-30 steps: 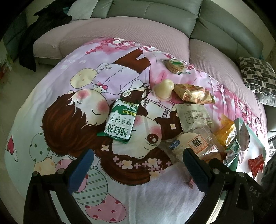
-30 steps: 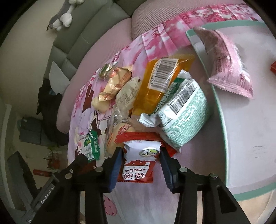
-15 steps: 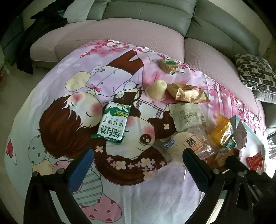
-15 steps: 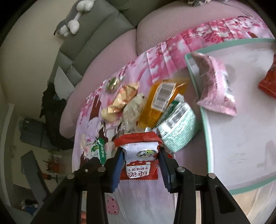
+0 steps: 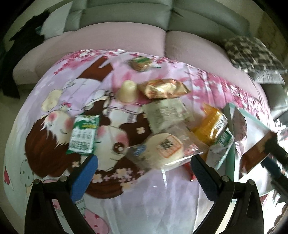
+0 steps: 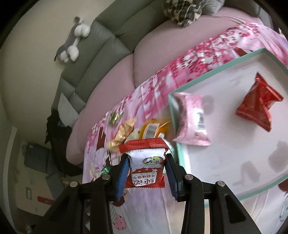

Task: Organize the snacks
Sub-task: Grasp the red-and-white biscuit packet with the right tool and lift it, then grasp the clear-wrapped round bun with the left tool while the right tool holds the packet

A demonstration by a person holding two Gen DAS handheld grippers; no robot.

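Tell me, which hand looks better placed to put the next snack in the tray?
Right, probably. The right gripper is shut on a red-and-white biscuit pack beside the tray. The left gripper is open and empty above the snack pile.

Grey sofa (image 5: 126,16) (pink seat cushions), cream wall (image 6: 32,54) behind.

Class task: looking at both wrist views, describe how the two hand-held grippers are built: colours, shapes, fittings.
Each hand-held gripper, left and right, has two black angular plastic fingers lined with blue ribbed pads and fastened with round silver screws. No cables, markings, sleeves or hands show.
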